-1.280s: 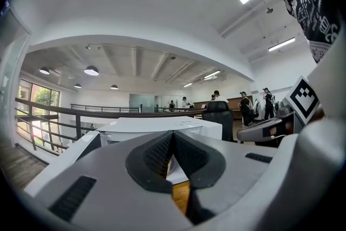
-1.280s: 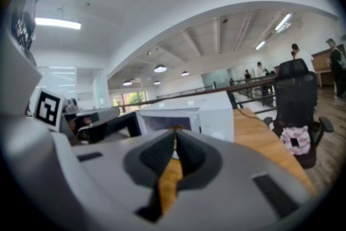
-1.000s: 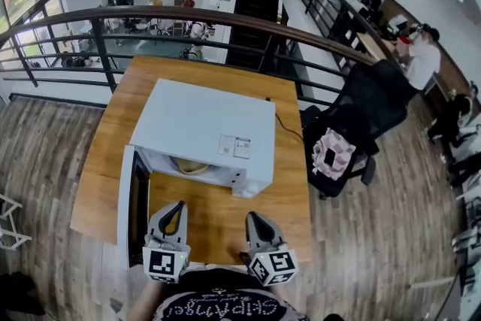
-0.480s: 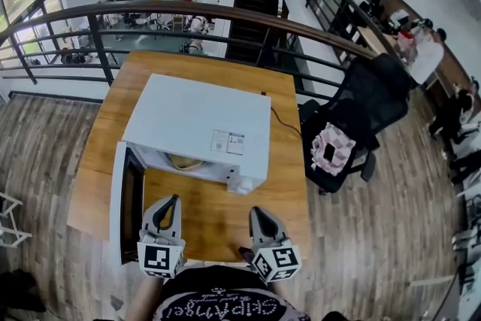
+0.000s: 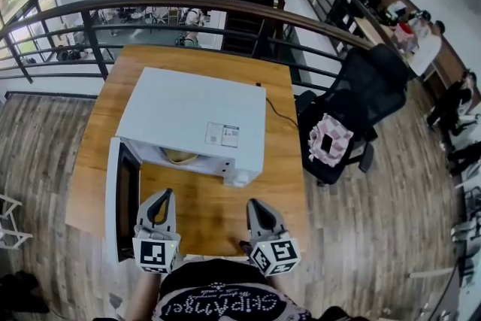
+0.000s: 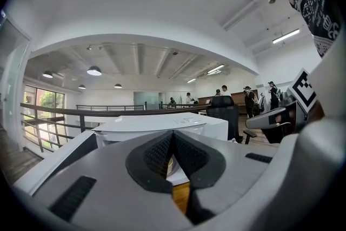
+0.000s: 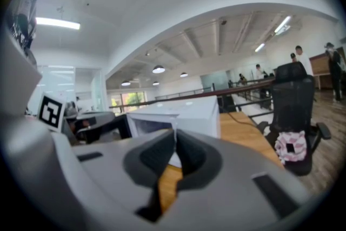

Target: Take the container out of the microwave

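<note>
Container (image 5: 180, 155) sat inside the microwave (image 5: 192, 113) cavity, its tan rim just visible under the microwave's top edge, untouched. Door (image 5: 119, 199) stood swung open at the microwave's front-left. Both grippers hovered in front of the microwave over the table (image 5: 218, 218), apart from it. L gripper (image 5: 164, 195) was clenched and empty; R gripper (image 5: 254, 204) likewise pinched on nothing. Vs. 1 s prior: only the head view drifted; container, door and grippers kept posn. Judgement: access clear, reach not begun, jaws need opening first.

Microwave (image 5: 192, 113) stood on table (image 5: 218, 207), door (image 5: 120, 199) swung left; container (image 5: 180, 155) inside; chair (image 5: 353, 109) right, railing (image 5: 188, 7) behind.
</note>
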The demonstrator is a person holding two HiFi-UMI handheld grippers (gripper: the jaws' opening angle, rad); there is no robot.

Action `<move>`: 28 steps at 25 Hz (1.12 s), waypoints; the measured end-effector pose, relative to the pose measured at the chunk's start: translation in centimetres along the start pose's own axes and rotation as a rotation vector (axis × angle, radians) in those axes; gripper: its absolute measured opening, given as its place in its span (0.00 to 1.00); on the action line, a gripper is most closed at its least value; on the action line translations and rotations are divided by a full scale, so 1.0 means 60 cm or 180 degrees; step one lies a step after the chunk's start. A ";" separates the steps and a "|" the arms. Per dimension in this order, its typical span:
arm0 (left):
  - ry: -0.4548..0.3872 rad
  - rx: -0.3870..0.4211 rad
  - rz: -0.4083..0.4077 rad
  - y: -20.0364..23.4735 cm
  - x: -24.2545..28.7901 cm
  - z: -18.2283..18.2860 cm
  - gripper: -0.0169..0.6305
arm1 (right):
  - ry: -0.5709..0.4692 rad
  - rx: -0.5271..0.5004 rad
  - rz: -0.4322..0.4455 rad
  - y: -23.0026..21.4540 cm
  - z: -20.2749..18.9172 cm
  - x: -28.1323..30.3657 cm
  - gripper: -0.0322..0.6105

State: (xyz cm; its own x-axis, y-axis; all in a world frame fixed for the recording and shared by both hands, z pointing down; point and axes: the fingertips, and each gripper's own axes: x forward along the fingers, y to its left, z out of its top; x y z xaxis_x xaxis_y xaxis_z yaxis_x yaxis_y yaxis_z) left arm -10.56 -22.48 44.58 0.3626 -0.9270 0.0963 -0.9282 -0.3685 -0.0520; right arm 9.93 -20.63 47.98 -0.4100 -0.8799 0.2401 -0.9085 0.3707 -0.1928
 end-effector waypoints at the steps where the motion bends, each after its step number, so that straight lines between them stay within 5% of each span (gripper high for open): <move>1: -0.0012 0.0033 -0.0004 0.001 0.000 0.000 0.06 | -0.0009 0.0004 -0.0009 -0.001 0.001 -0.001 0.11; 14: 0.0194 0.0286 -0.0112 0.007 0.009 -0.020 0.06 | -0.0032 0.0029 -0.0079 -0.016 -0.003 -0.019 0.11; 21: 0.0453 0.0720 -0.0283 0.023 0.062 -0.048 0.08 | -0.0025 0.0018 -0.0094 -0.024 -0.003 -0.022 0.11; 28: 0.0964 0.1242 -0.0601 0.017 0.135 -0.125 0.21 | -0.0024 0.0048 -0.0091 -0.029 -0.003 -0.018 0.11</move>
State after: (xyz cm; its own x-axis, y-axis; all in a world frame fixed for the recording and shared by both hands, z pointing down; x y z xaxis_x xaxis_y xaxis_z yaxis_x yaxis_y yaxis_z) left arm -9.18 -29.85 52.79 0.4265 -0.8012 0.4197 -0.7279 -0.5795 -0.3666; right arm 11.93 -20.24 48.22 -0.3832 -0.8923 0.2385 -0.9185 0.3409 -0.2003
